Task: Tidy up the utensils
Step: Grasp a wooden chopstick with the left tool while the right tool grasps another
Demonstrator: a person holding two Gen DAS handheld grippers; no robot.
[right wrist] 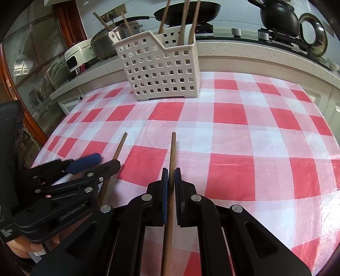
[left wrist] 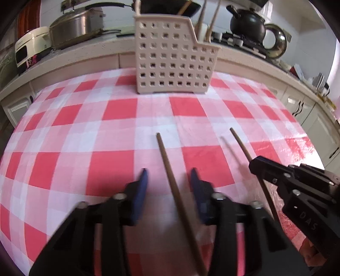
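Blue-padded fingers (left wrist: pixel 142 182) of the left claw (left wrist: pixel 169 180) filled the bottom of the left wrist view, standing partly open either side of a brown chopstick (left wrist: pixel 170 169) that ran up between them without either pad visibly pressing it. Whether it lay on the red-and-white checked table (left wrist: pixel 119 110) or hung above it could not be told. To the right, the right claw (left wrist: pixel 258 166) was clamped on a second chopstick (left wrist: pixel 240 142). Well beyond, a white perforated utensil basket (left wrist: pixel 172 61) stood at the table's far edge, more chopsticks (left wrist: pixel 201 19) sticking up from its lower compartment.

Closest in the right wrist view, the right claw (right wrist: pixel 171 180) was closed tight on its chopstick (right wrist: pixel 172 152), which pointed toward the basket (right wrist: pixel 161 70). At left, the left claw (right wrist: pixel 102 162) straddled the other chopstick (right wrist: pixel 120 146). Several chopsticks (right wrist: pixel 192 23) stood upright in the basket's right compartment, and others leaned in its taller left part.
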